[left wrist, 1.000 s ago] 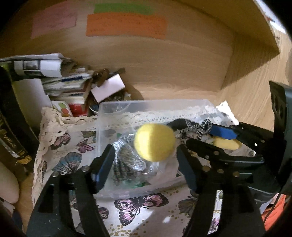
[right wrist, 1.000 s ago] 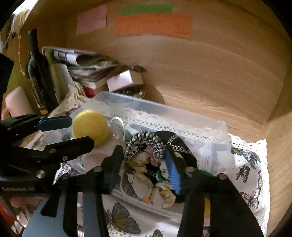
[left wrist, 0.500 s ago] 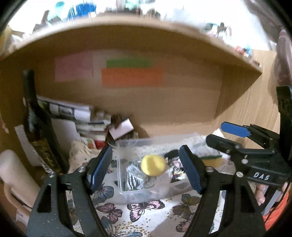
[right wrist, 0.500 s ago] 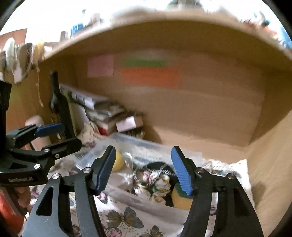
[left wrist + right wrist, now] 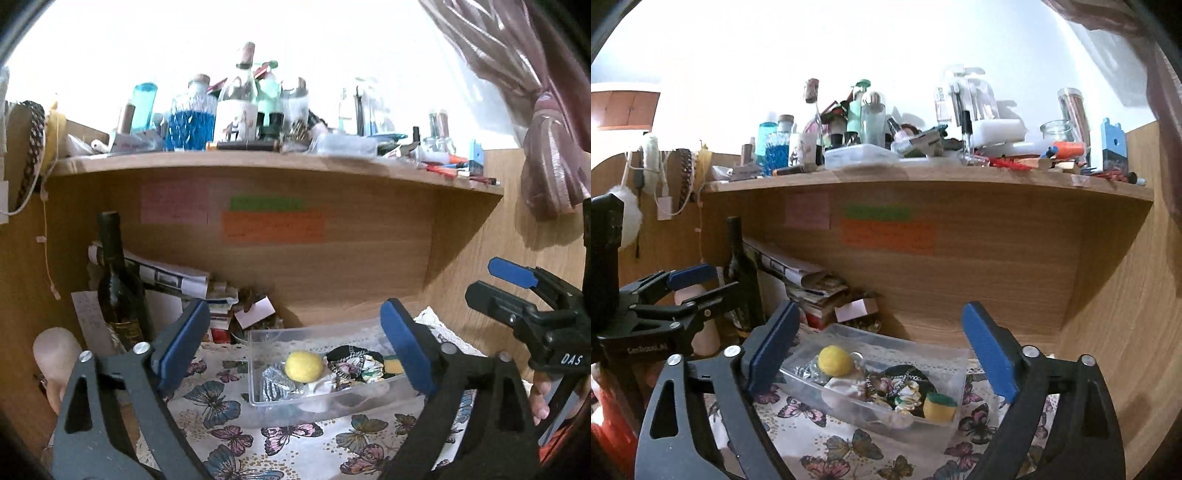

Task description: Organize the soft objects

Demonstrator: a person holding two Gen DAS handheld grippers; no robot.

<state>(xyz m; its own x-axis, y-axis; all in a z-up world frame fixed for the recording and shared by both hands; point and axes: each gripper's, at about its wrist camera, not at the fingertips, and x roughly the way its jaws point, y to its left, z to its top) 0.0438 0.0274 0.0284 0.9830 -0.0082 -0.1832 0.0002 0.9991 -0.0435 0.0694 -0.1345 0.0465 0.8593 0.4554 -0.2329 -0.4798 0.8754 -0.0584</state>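
Observation:
A clear plastic bin (image 5: 255, 369) (image 5: 955, 373) stands on a butterfly-print cloth (image 5: 218, 406) (image 5: 849, 446). Inside lie a yellow soft ball (image 5: 303, 366) (image 5: 834, 361), a floral scrunchie with black-and-white trim (image 5: 349, 363) (image 5: 901, 387), a silvery bag (image 5: 275, 384) and a yellow-green sponge (image 5: 938, 406). My left gripper (image 5: 295, 343) is open and empty, held back above the bin; it also shows in the right wrist view (image 5: 690, 288). My right gripper (image 5: 882, 347) is open and empty, also back from the bin; it also shows in the left wrist view (image 5: 495, 280).
A dark wine bottle (image 5: 118, 291) and stacked papers (image 5: 173, 277) stand left of the bin under a wooden shelf (image 5: 277, 162) crowded with bottles and jars. Sticky notes (image 5: 273, 227) are on the back panel. A wooden side wall (image 5: 1126, 295) closes the right.
Both grippers have pulled back and up from the bin. The yellow ball, between the left fingers a second ago, now lies in the bin, as does the scrunchie.

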